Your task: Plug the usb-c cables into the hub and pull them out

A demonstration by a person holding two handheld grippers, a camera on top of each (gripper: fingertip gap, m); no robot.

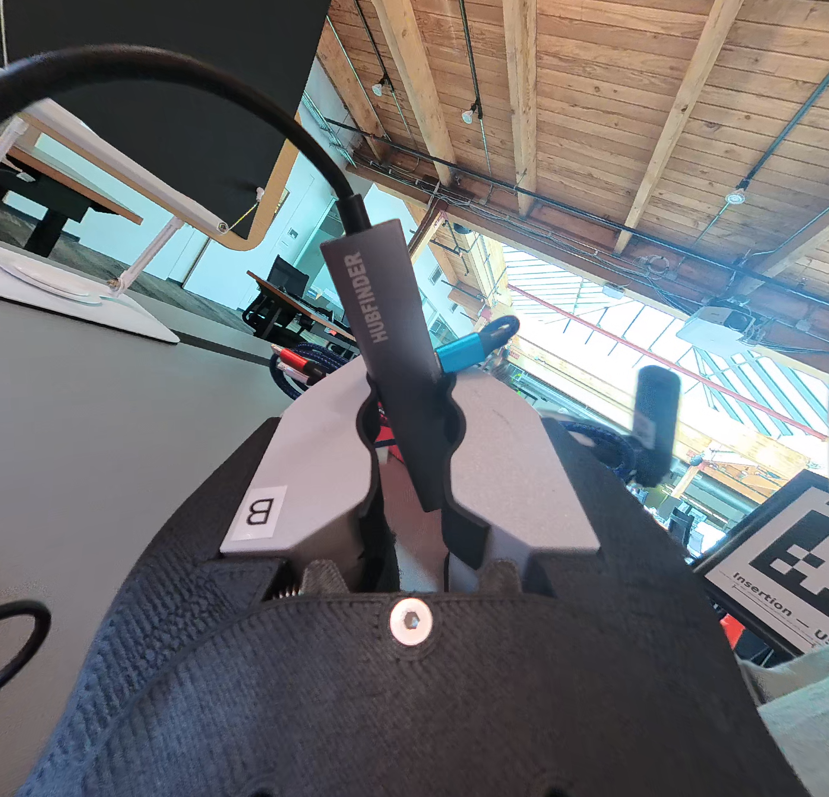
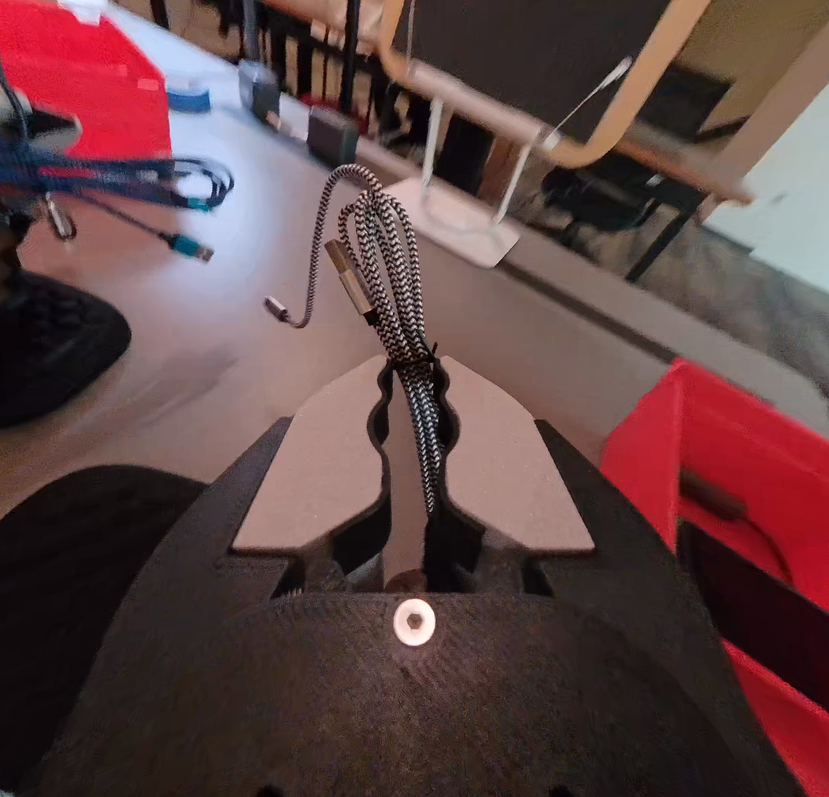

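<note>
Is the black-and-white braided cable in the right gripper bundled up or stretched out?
Bundled. The braided cable is folded into several loops, tied near the right gripper's tips, with both connector ends hanging free.

Blue adapter [image 1: 466, 349] beside hub [image 1: 394, 327]

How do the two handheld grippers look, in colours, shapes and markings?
The left gripper and right gripper match: two pale grey, wedge-shaped fingers with black wavy inner pads on a black, ribbed printed body with one silver hex screw. The left one has a white sticker with a black letter.
</note>
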